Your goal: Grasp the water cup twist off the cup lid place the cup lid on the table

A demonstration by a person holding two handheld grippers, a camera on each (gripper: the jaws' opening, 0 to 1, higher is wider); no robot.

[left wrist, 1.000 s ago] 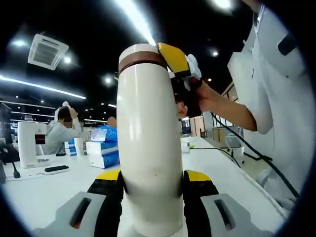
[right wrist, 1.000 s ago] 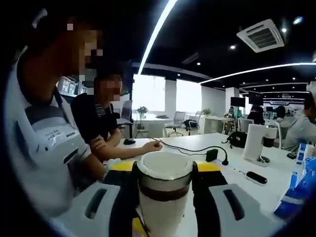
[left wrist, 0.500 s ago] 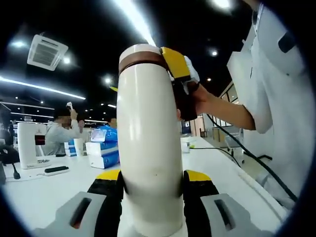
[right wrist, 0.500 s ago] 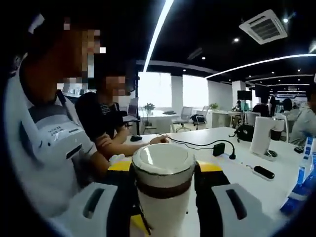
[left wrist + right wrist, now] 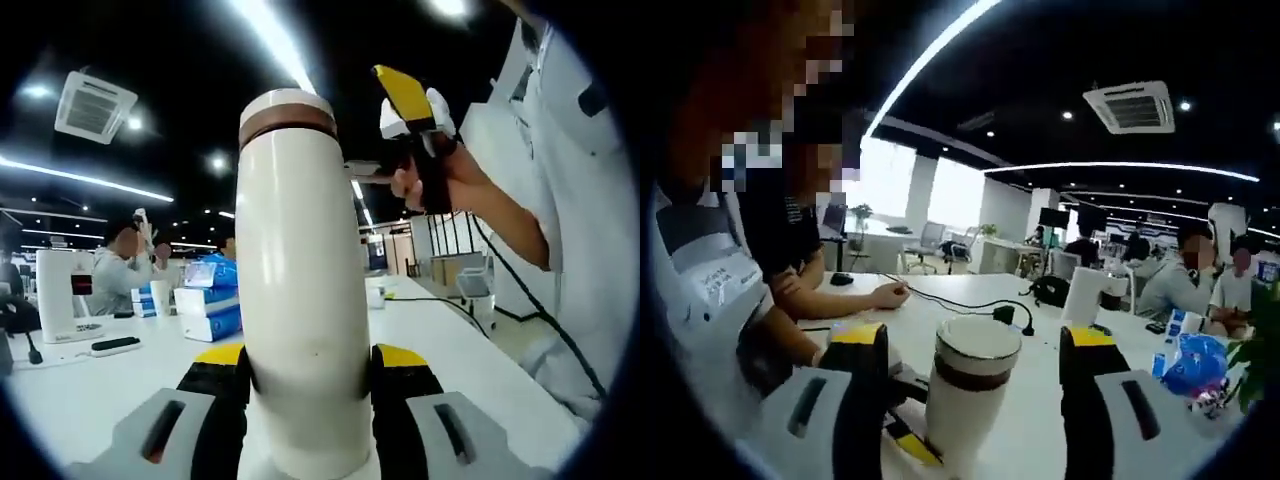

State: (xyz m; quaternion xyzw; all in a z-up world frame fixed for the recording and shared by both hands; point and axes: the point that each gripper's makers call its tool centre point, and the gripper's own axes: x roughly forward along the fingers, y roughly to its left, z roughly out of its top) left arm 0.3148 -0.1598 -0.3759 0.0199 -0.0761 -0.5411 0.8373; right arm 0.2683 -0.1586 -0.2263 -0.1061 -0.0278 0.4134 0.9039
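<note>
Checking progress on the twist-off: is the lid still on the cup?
On. The lid sits atop the cup above its brown band; the right gripper stands open, clear of it.

White table (image 5: 470, 365), blue and white boxes (image 5: 207, 300), white appliance (image 5: 60, 295), black remote (image 5: 114, 343), black cable (image 5: 960, 303), blue bag (image 5: 1196, 366), ceiling air-conditioning vent (image 5: 1129, 106), seated people (image 5: 1175, 280)

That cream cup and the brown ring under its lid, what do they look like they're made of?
The water cup has a smooth, softly glossy cream body, either coated metal or hard plastic; the look leaves that open. Its sheen is even, with no seams. The brown band below the cup lid looks matte, perhaps rubber or plastic. The lid matches the body's cream finish.
</note>
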